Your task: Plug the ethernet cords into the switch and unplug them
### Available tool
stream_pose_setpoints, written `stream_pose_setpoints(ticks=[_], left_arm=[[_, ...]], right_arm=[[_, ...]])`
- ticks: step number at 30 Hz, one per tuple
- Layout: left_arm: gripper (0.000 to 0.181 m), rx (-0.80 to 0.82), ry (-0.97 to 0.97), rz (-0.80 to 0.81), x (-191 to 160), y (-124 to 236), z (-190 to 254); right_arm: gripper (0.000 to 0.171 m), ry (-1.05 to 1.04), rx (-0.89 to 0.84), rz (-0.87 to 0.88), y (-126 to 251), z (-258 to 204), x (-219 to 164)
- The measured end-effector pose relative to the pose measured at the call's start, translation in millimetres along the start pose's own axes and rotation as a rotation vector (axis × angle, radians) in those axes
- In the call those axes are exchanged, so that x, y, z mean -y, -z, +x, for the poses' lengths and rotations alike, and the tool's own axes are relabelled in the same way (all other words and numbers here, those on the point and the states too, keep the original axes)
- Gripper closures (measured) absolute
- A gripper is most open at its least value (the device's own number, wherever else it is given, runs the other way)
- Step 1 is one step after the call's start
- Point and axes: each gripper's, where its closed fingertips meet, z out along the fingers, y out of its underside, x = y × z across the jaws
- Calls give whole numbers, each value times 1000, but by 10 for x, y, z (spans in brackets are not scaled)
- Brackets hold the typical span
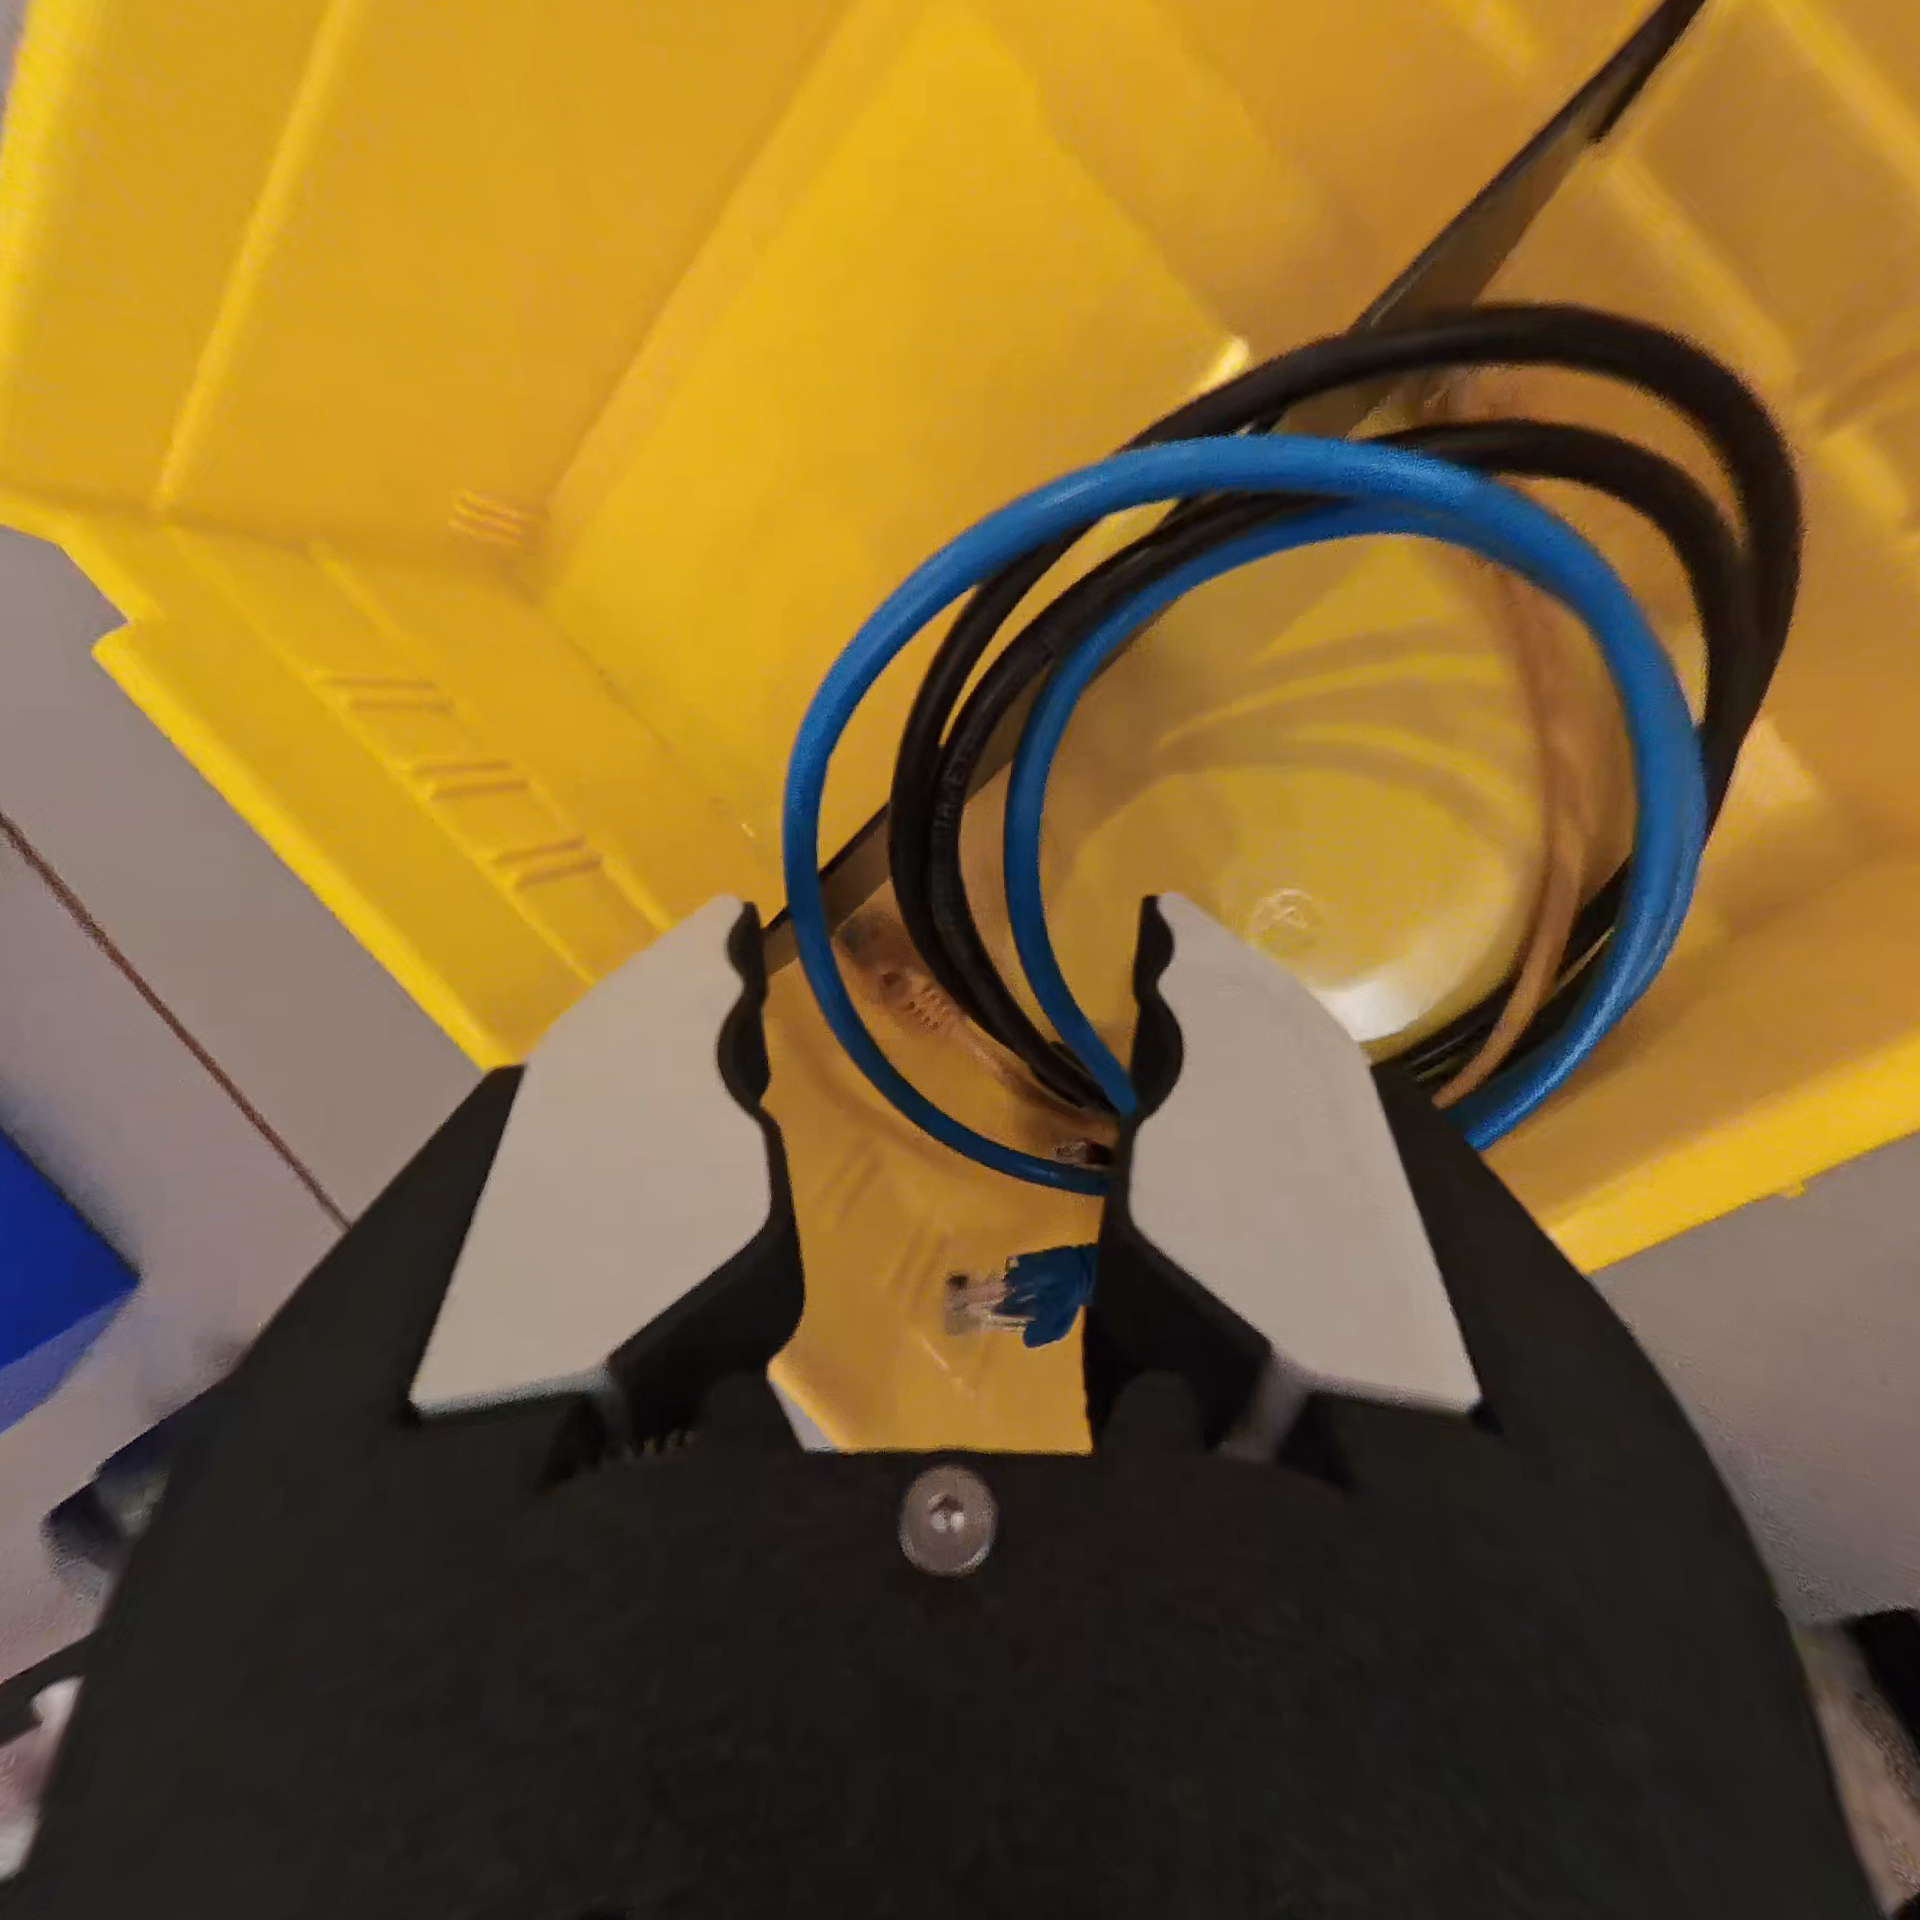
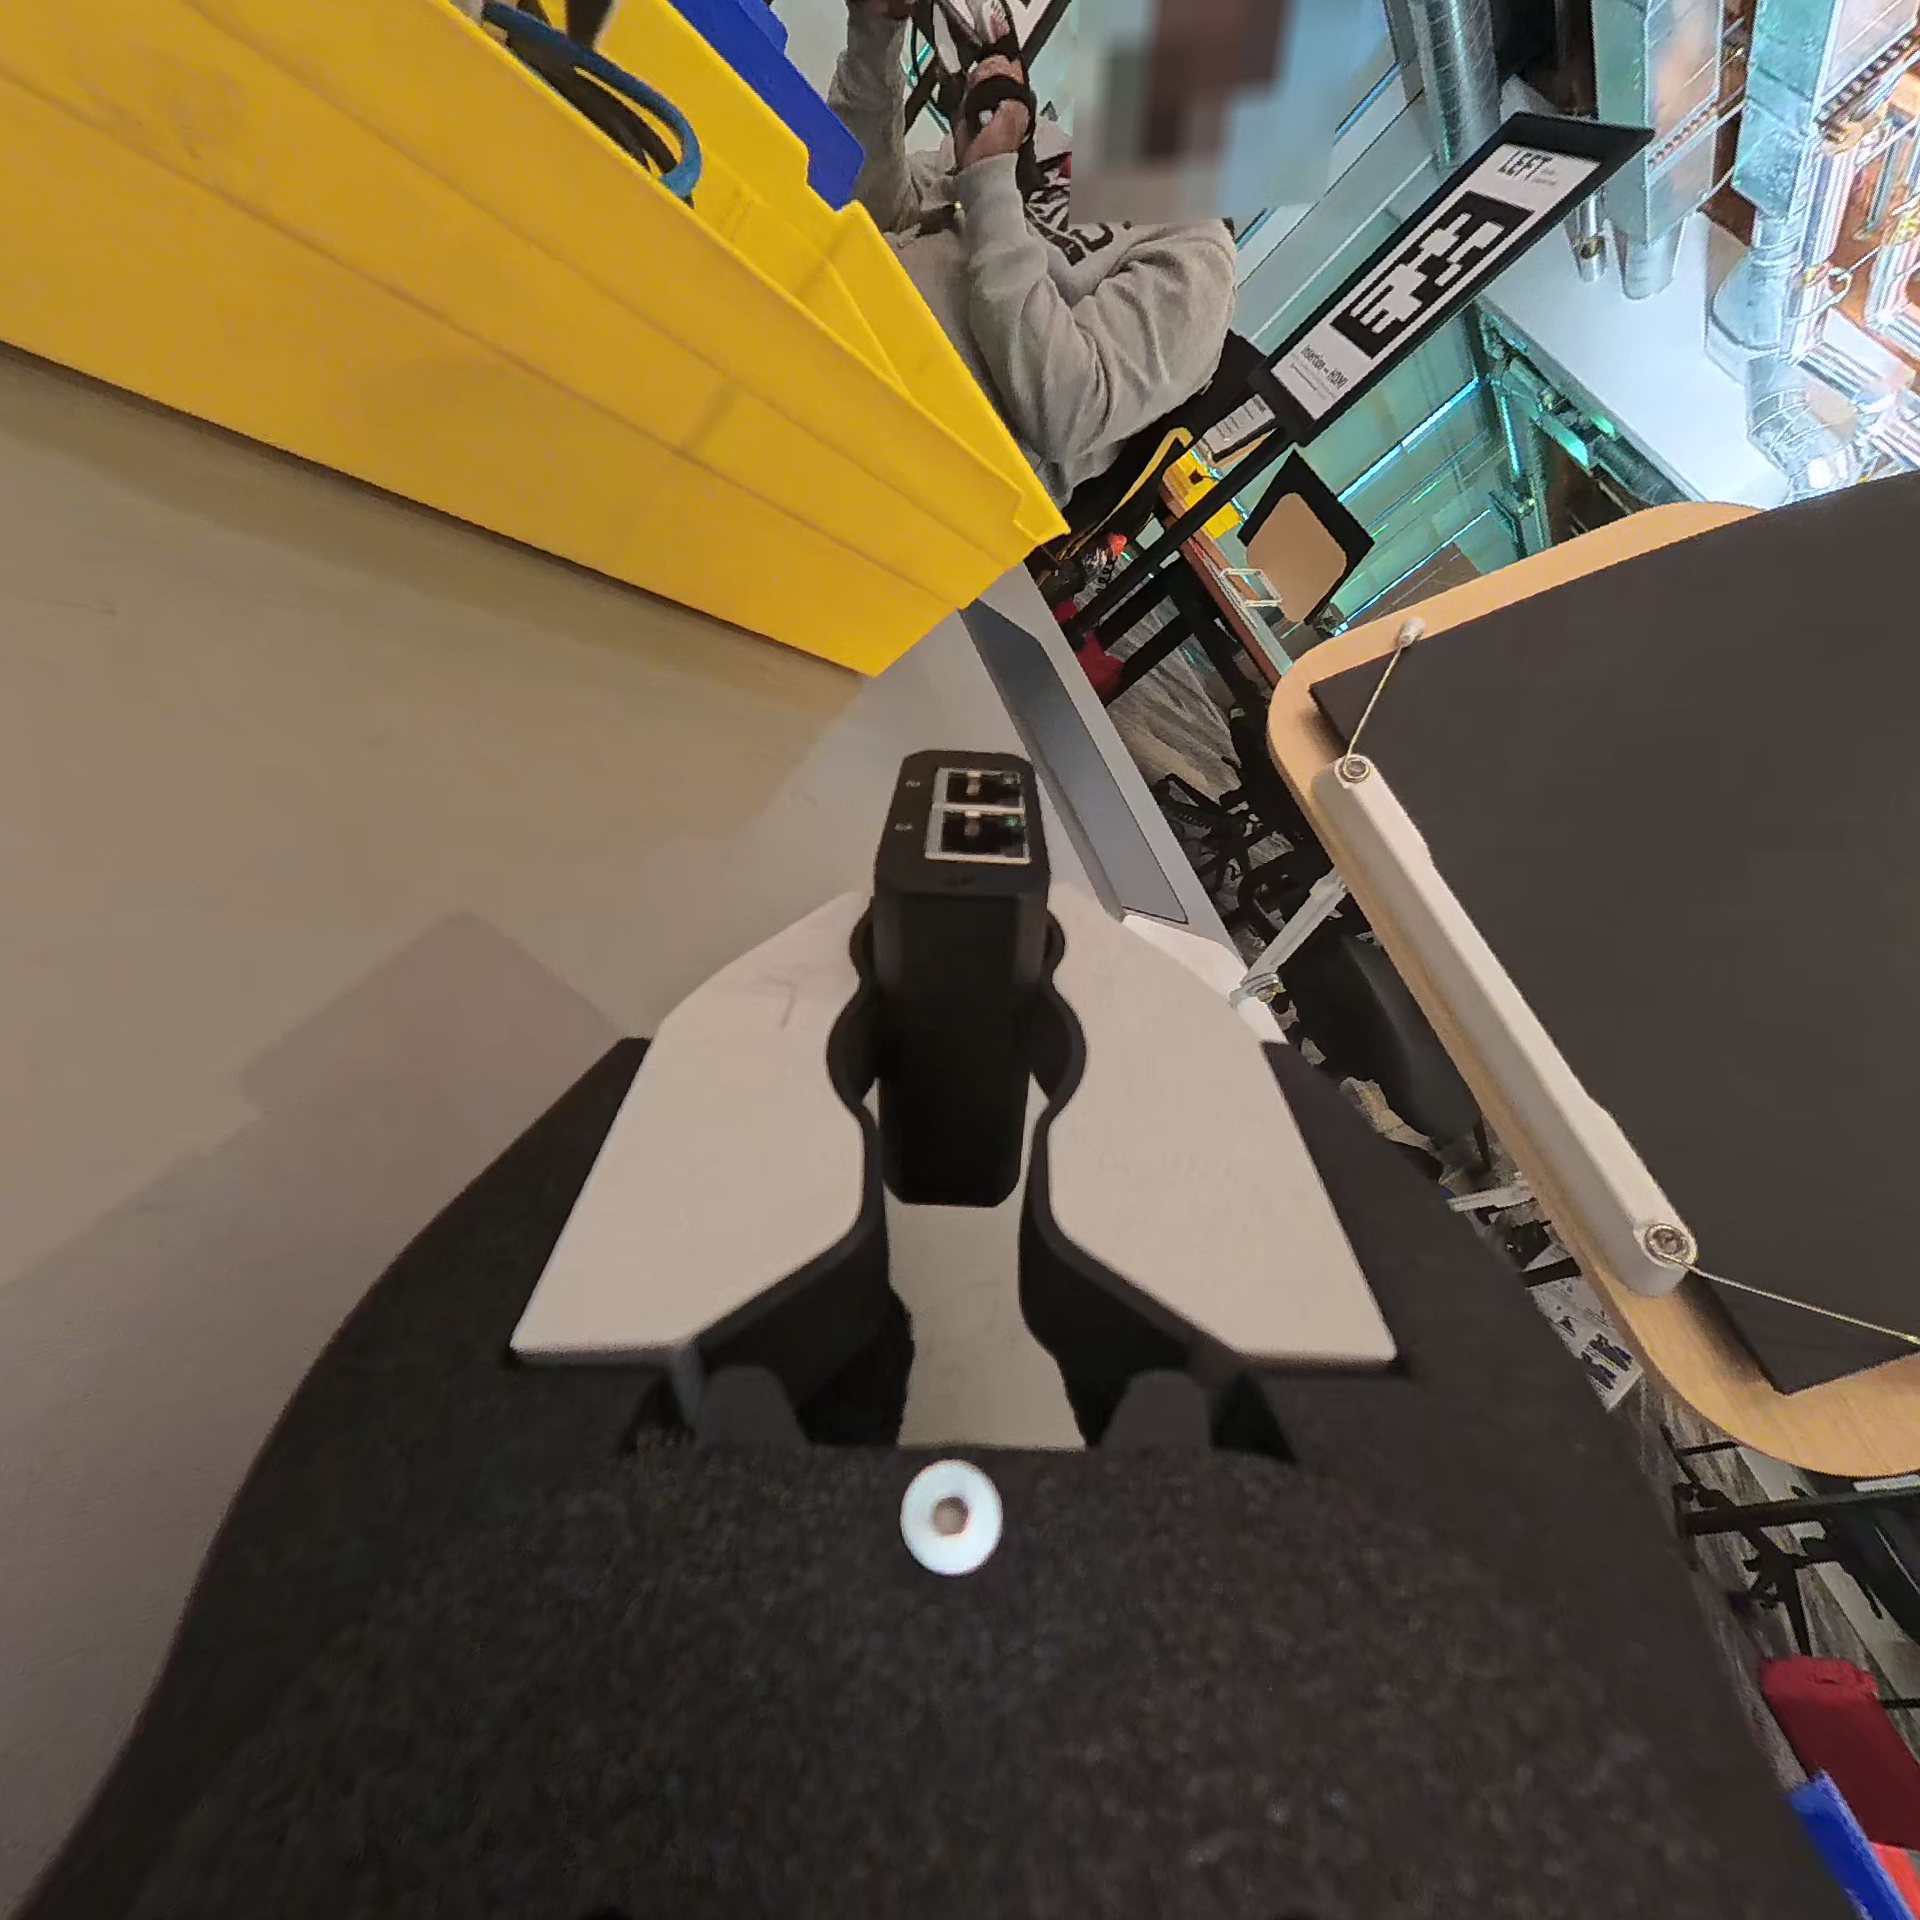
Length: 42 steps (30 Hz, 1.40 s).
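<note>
In the left wrist view, a coiled blue ethernet cord (image 1: 1247,468) and a coiled black cord (image 1: 1714,436) lie together inside a yellow bin (image 1: 623,364). The blue cord's clear plug (image 1: 1013,1304) lies on the bin floor between my fingers. My left gripper (image 1: 948,935) is open and hovers over the coils, with part of the blue loop between its jaws. In the right wrist view, my right gripper (image 2: 958,914) is shut on a small black switch (image 2: 956,1049). Its two empty ports (image 2: 982,821) face away from me, above the grey table (image 2: 312,831).
The yellow bin (image 2: 520,364) stands on the table at the far left, with cords (image 2: 634,114) showing inside and a blue bin (image 2: 769,62) behind it. A person in a grey sweatshirt (image 2: 1081,312) sits beyond. A round table with a black mat (image 2: 1662,883) is at the right. About 30 cm separates my left fingertips from my right.
</note>
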Motion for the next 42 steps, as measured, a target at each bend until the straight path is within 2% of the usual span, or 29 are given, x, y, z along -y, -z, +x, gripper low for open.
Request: stream_pose_setpoints(ticks=[2,3,8,17,24,31,34,37,39,42], left_arm=[[123,64,-56,-49,-21,-22,-37],[134,101,-72,-56,-22,-8,-67],[169,112,-48,24,43,134,-32],[170,157,-9,74,-21,383,-95],[170,267,38,207,23,1110,-216],[170,274,31,344,146,1759,-152],[170,169,-98,436,309,2069,215],[170,2,-298,481,480,2224,866],[170,-101,-444,440,544,2120,1345],[170,-196,-645,360,634,1724,1973]], right_arm=[[146,-1,3,-1,-3,-4,-4],[146,-2,7,-3,-6,-8,-7],[146,-5,6,-7,-10,-5,-14],[146,6,9,-13,-13,-18,-21],[146,8,6,-12,-12,-12,-18],[146,-1,-5,-10,-1,16,-20],[146,-5,-13,-4,6,35,-15],[146,-30,-23,6,17,76,-11],[146,-59,-29,16,26,113,-13],[146,-111,-35,26,38,171,-29]])
